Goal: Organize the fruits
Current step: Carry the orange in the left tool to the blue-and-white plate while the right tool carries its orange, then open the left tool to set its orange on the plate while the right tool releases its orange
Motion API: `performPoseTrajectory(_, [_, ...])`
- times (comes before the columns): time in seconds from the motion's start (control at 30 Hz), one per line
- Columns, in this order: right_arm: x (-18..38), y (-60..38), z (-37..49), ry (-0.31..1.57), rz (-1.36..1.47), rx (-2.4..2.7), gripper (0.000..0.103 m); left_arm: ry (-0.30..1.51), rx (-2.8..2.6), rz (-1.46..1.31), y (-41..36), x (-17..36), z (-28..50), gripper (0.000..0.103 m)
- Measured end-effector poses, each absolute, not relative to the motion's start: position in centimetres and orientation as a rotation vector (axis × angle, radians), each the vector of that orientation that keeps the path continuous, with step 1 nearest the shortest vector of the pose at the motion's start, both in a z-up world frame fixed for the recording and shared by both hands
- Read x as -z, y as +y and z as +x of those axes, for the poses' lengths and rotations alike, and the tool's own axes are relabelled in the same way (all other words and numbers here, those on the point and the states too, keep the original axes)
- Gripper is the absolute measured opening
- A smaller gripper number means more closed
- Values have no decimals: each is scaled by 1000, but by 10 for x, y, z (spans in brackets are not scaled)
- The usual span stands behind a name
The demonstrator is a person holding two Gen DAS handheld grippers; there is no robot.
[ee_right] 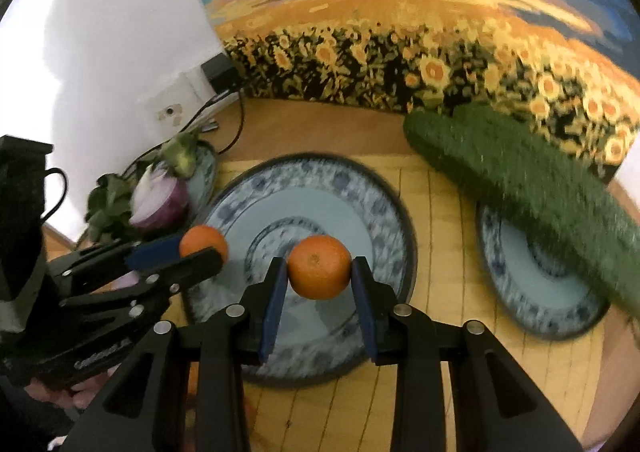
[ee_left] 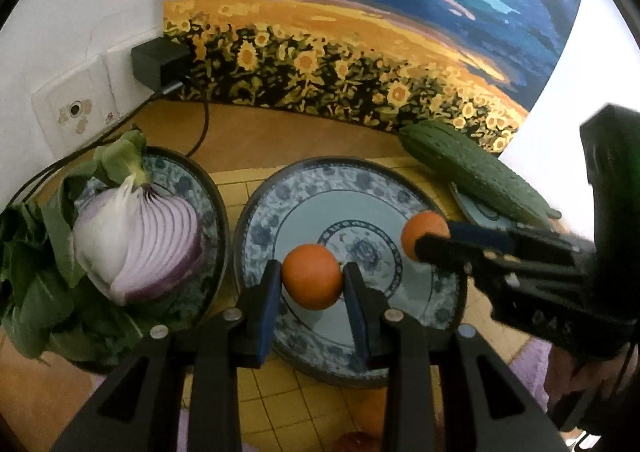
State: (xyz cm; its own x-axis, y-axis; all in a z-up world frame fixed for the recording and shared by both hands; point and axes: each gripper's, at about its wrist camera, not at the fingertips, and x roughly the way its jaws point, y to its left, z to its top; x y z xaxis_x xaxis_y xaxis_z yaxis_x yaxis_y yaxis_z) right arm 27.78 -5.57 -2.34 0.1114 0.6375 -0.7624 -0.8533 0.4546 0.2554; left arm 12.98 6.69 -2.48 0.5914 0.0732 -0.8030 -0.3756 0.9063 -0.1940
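Both claws clamped on oranges: left claw [ee_left: 310,284] with orange [ee_left: 312,277], right claw [ee_right: 319,279] with orange [ee_right: 319,266], both over middle plate [ee_left: 280,188]; right claw at left's 2 o'clock

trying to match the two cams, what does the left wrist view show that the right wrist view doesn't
Only the left wrist view: the cut face of the halved onion and the leafy greens up close, and the charger plugged in clearly.

Only the right wrist view: most of the right plate under the cucumber; the left view catches just a sliver of that plate.

Both: the middle plate, with each gripper holding an orange over it, the left gripper on the left orange and the right gripper on the right orange, plus the sunflower painting.
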Motion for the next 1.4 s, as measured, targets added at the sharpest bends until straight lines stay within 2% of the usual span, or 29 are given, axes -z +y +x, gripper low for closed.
performPoseTrajectory(0.73, [32,-48,273,923,-371,-1065,34,968,-277,-318,62,41,136,36])
performPoseTrajectory(0.83, [34,-47,273,934,-363,-1068,34,969,-271,-312,61,41,137,40])
performPoseTrajectory(0.97, [35,-47,273,943,-359,-1062,34,968,-265,-311,59,39,136,55])
performPoseTrajectory(1.1, [34,-48,275,956,-344,-1047,40,970,-262,-296,55,36,137,67])
performPoseTrajectory(1.23, [33,-50,273,955,-343,-1038,40,977,-260,-301,53,37,137,68])
performPoseTrajectory(1.4, [32,-52,273,953,-330,-1037,47,969,-263,-296,52,33,135,74])
